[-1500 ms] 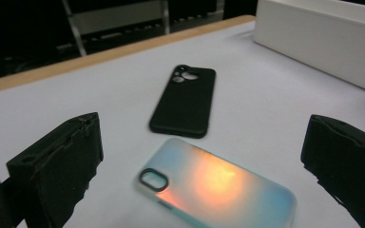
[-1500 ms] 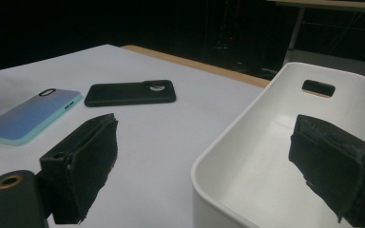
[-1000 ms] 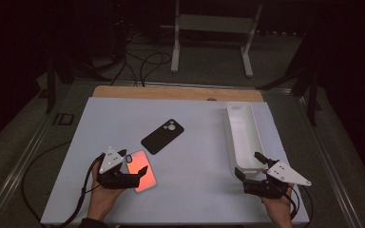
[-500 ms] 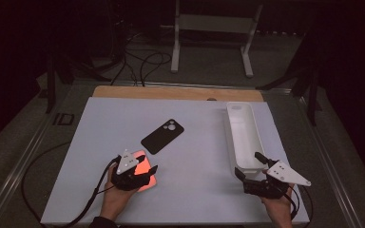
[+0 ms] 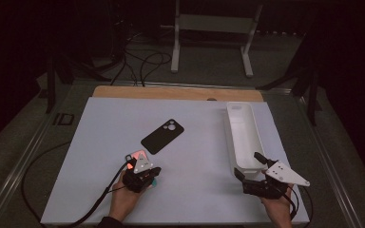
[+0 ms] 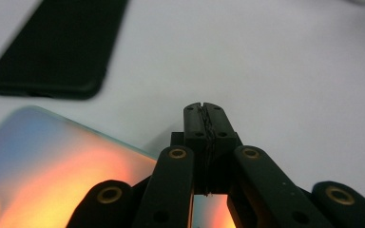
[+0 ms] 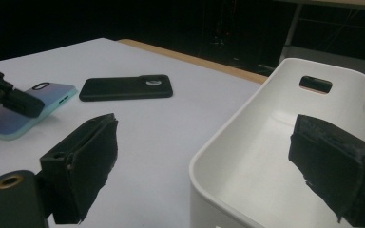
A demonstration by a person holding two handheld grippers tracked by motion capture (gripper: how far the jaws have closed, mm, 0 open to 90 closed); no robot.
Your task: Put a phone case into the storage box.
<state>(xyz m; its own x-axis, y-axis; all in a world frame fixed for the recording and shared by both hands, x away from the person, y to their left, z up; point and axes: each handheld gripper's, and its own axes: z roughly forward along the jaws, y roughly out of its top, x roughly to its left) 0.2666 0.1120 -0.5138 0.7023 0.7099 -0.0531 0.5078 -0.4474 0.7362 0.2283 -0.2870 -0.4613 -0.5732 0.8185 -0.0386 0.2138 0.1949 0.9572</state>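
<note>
The left gripper [image 6: 204,110] has just been closing its jaws, which now sit clenched pad to pad above the iridescent phone case [image 6: 52,166], with nothing visibly pinched between the tips. That case lies flat near the surface's [image 5: 204,156] front edge, left of middle. The right gripper [image 5: 252,167] hangs with its jaws released and wide apart, straddling the near end of the one white bin [image 5: 244,137], which runs along the right edge. There are two phone cases: the iridescent one and a black phone case [image 5: 162,136] lying flat near the surface's middle, just beyond the first.
</note>
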